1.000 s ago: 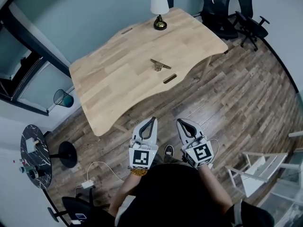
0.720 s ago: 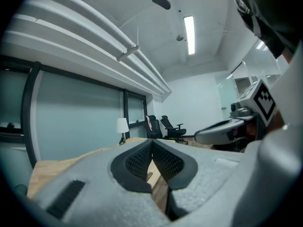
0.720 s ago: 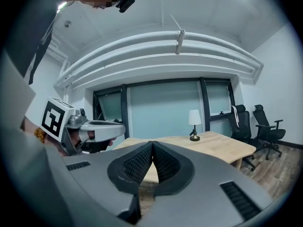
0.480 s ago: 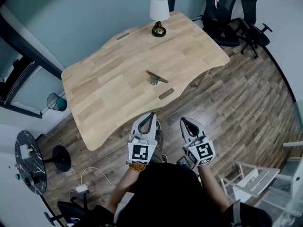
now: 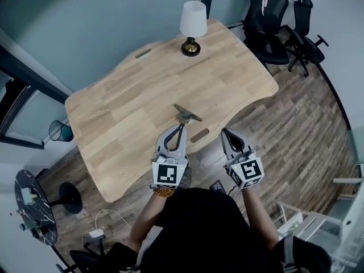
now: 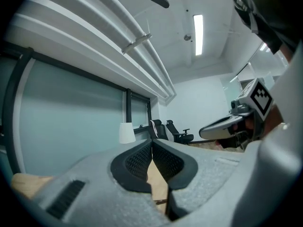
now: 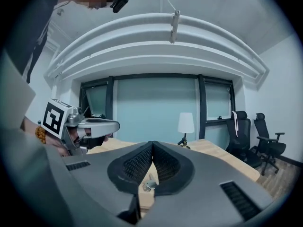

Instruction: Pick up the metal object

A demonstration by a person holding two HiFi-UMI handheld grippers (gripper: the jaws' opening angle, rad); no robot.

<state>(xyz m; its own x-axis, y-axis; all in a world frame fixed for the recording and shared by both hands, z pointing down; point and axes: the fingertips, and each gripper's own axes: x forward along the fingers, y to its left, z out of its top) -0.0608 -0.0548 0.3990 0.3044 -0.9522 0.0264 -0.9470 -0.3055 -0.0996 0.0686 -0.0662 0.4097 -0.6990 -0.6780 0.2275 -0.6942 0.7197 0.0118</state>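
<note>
The metal object (image 5: pixel 186 114), a small T-shaped piece, lies on the wooden table (image 5: pixel 131 107) close to its near edge. My left gripper (image 5: pixel 181 127) points at it from just short of it, jaws shut with nothing between them. My right gripper (image 5: pixel 225 132) hovers at the table's near edge, to the right of the object, also shut and empty. In the right gripper view the metal object (image 7: pixel 150 183) shows low through the gap below the closed tips of the right gripper (image 7: pixel 152 144). The left gripper view shows the shut left gripper (image 6: pixel 152 141) over the tabletop.
A white-shaded lamp (image 5: pixel 193 17) stands at the table's far edge. Black office chairs (image 5: pixel 267 16) are beyond the table's right end. A cable slot (image 5: pixel 199 135) is cut near the object. A bin (image 5: pixel 57 131), a round side table (image 5: pixel 31 203) and a floor cable (image 5: pixel 96 232) lie left.
The person has stepped toward the table, and both grippers have come from over the floor up to the table's near edge. The metal object has not moved, and both jaws stayed shut.
</note>
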